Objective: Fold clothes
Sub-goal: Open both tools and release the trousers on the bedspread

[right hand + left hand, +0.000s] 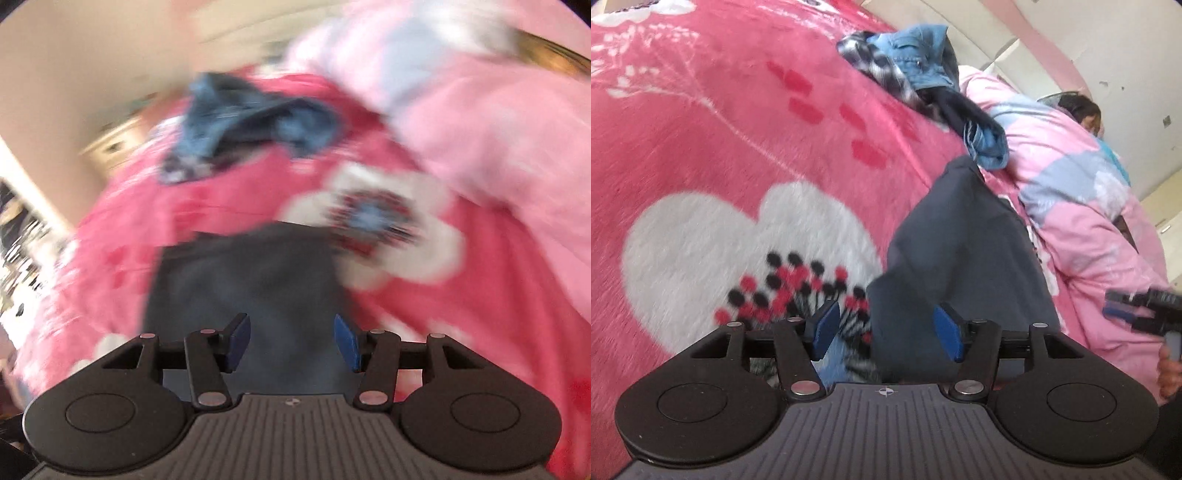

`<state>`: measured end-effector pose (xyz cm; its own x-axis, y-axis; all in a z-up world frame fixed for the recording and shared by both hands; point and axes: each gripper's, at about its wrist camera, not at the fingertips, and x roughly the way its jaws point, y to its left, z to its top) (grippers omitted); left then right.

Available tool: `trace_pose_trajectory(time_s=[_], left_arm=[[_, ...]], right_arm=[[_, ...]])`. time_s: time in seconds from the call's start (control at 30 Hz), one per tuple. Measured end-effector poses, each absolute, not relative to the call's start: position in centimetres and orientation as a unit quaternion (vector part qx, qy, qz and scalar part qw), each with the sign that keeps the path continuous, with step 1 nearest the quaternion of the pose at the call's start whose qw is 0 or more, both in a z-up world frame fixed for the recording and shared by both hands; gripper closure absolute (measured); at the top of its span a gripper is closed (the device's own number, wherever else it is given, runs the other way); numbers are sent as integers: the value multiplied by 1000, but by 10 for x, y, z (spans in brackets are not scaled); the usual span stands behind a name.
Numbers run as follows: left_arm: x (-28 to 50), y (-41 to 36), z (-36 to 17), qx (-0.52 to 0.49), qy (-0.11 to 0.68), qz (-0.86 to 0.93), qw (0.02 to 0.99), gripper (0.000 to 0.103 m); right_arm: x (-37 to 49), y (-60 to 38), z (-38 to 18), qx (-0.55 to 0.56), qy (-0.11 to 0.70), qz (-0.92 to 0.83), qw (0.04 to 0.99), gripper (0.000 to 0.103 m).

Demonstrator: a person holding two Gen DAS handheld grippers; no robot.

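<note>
The left gripper (886, 328) stands with jaws apart, nothing clamped, over the lower left edge of the dark grey garment (960, 251) that lies flat at centre frame on the pink blanket (738, 147). The right gripper (291, 341) is likewise apart and empty above the same garment (251, 280), whose far edge runs straight across mid-frame. Bare blanket spreads to the left; a heap of denim clothes (916, 70) sits upper centre, and a pale pink quilt (1082, 206) crowds the right.
</note>
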<state>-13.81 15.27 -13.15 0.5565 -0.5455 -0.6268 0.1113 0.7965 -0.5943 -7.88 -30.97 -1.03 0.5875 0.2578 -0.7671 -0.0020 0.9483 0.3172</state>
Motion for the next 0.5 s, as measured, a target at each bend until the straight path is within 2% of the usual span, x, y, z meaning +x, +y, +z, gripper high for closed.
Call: trace_pose_trajectory(time_s=[0.13, 0.4, 0.5], left_arm=[[-132, 141, -128, -220, 417, -201, 859, 46], [-137, 129, -125, -156, 398, -203, 881, 46], [-141, 130, -119, -139, 383, -208, 889, 46]], right_arm=[[-39, -250, -19, 134, 476, 144, 857, 50], [11, -176, -53, 101, 555, 153, 812, 50], [12, -155, -49, 46, 550, 189, 812, 50]])
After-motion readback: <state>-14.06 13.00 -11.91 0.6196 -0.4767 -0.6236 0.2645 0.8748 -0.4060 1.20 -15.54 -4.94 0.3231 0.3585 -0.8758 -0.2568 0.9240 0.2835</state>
